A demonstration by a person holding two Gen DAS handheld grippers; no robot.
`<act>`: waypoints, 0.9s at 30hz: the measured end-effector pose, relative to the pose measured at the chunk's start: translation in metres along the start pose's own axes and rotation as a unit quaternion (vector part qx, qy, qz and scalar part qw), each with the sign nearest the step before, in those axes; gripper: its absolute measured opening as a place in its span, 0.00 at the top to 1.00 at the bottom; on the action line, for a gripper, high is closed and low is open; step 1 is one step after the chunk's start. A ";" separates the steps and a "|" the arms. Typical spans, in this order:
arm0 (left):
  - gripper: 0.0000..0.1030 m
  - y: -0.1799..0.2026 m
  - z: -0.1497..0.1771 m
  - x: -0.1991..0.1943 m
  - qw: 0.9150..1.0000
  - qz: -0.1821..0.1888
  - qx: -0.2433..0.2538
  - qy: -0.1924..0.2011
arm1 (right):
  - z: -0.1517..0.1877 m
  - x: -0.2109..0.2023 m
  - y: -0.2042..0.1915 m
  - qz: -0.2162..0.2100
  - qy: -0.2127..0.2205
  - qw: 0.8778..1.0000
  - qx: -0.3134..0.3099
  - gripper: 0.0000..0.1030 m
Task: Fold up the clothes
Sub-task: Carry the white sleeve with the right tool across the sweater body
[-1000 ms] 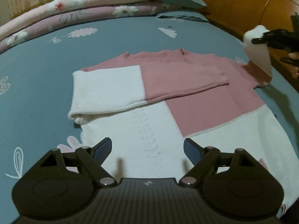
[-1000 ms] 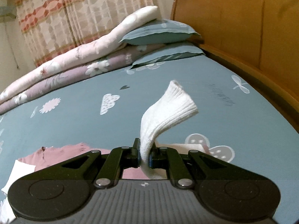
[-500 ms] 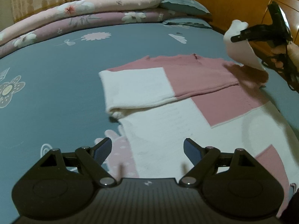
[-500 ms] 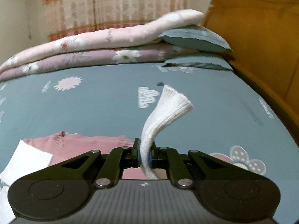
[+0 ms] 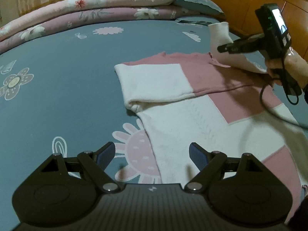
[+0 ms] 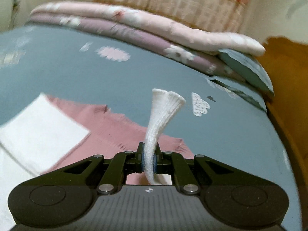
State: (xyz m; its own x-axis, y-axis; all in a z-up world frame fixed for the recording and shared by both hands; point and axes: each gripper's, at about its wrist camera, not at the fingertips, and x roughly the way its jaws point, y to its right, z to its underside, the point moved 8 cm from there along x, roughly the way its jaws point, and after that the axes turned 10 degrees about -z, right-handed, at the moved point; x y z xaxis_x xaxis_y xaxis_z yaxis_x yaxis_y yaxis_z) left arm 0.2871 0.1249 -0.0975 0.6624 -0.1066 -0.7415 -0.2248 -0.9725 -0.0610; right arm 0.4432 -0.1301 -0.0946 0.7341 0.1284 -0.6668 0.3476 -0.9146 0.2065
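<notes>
A pink and white block sweater (image 5: 192, 104) lies flat on the blue bedsheet (image 5: 57, 77). Its left sleeve (image 5: 154, 82) is folded across the chest. My right gripper (image 6: 149, 160) is shut on the white cuff of the right sleeve (image 6: 163, 111) and holds it above the sweater's right shoulder; it also shows in the left wrist view (image 5: 223, 48). My left gripper (image 5: 152, 154) is open and empty, hovering over the sweater's lower left hem.
Folded quilts (image 5: 105, 5) and blue pillows (image 5: 196, 2) lie along the far side of the bed. A wooden headboard (image 5: 250, 2) stands at the right. A cable (image 5: 279, 111) hangs from the right gripper over the sweater.
My right gripper has carried the white cuff leftward, over the sweater's shoulder toward the chest. My left gripper has drifted left and back, staying open.
</notes>
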 end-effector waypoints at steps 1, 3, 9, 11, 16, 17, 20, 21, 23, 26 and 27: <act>0.19 0.000 0.000 0.001 1.000 0.001 -0.001 -0.001 | 0.001 0.003 -0.006 -0.001 -0.004 1.000 -0.011 0.91; 0.19 0.001 0.001 0.002 1.000 0.002 -0.002 -0.002 | 0.004 0.007 -0.016 0.002 -0.011 0.999 -0.033 0.91; 0.19 0.000 0.003 0.003 1.000 0.002 -0.009 -0.002 | 0.007 0.022 -0.036 0.001 -0.032 0.996 -0.081 0.91; 0.19 -0.002 0.005 0.003 1.000 0.002 -0.017 -0.003 | 0.009 0.026 -0.043 0.004 -0.038 0.994 -0.099 0.91; 0.19 -0.007 0.010 0.006 1.000 0.001 -0.028 -0.009 | 0.012 0.038 -0.055 0.010 -0.054 0.990 -0.131 0.91; 0.19 -0.007 0.011 0.006 1.000 0.001 -0.029 -0.009 | 0.012 0.040 -0.056 0.012 -0.055 0.989 -0.135 0.91; 0.19 -0.007 0.011 0.007 0.999 0.001 -0.034 -0.008 | 0.013 0.044 -0.060 0.014 -0.059 0.987 -0.149 0.90; 0.19 -0.007 0.012 0.007 0.999 0.001 -0.035 -0.007 | 0.014 0.045 -0.061 0.014 -0.060 0.986 -0.152 0.90; 0.19 -0.007 0.012 0.007 0.999 0.002 -0.037 -0.008 | 0.015 0.046 -0.062 0.014 -0.062 0.986 -0.153 0.90; 0.19 -0.008 0.013 0.008 0.999 0.003 -0.036 -0.009 | 0.016 0.048 -0.062 0.014 -0.063 0.986 -0.154 0.90; 0.19 -0.008 0.013 0.008 0.999 0.003 -0.036 -0.009 | 0.016 0.048 -0.063 0.015 -0.062 0.986 -0.156 0.90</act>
State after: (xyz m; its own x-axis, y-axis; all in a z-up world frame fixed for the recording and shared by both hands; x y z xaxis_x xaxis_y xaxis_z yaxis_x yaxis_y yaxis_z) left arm 0.2851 0.1347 -0.1115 0.6480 -0.1096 -0.7537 -0.1758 -0.9844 -0.0079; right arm 0.4473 -0.0725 -0.1504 0.6763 0.0367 -0.7357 0.5029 -0.7528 0.4247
